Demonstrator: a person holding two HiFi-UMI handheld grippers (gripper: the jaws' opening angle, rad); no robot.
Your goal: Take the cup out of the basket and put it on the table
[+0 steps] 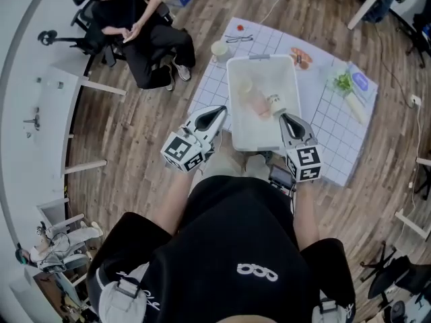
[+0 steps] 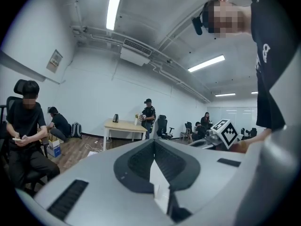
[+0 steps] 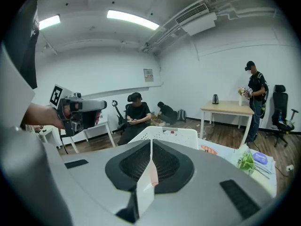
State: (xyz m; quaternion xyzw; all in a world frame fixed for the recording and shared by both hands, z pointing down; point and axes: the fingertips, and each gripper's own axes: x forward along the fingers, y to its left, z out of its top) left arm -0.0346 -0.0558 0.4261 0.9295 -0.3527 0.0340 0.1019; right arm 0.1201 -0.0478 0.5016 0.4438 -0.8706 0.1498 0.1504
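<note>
**Both grippers shut at the basket's near end; cup not yet picked**

Head view, looking steeply down: I have the left gripper (image 1: 217, 115) and right gripper (image 1: 285, 120) at the near end of a white basket (image 1: 231, 106), one by each corner. Both have jaws pressed together w/ nothing between them; the gripper views confirm it. The basket sits on the table (image 1: 323, 126), which is covered in a white grid-print cloth. I judge the cup (image 1: 258, 105) to be the pale pinkish, see-through item lying in the basket's middle, beside a small capped thing. It's too small to be sure.

To do the step well:
- Open the right jaws wide before dipping in.
- Come over the near wall and pinch the cup's side lightly. Thin plastic prob. flexes & slips.
- Lift clear of the rim, then set it upright on bare cloth.

The basket looks like rigid moulded plastic w/ lattice walls & rounded corners.
</note>
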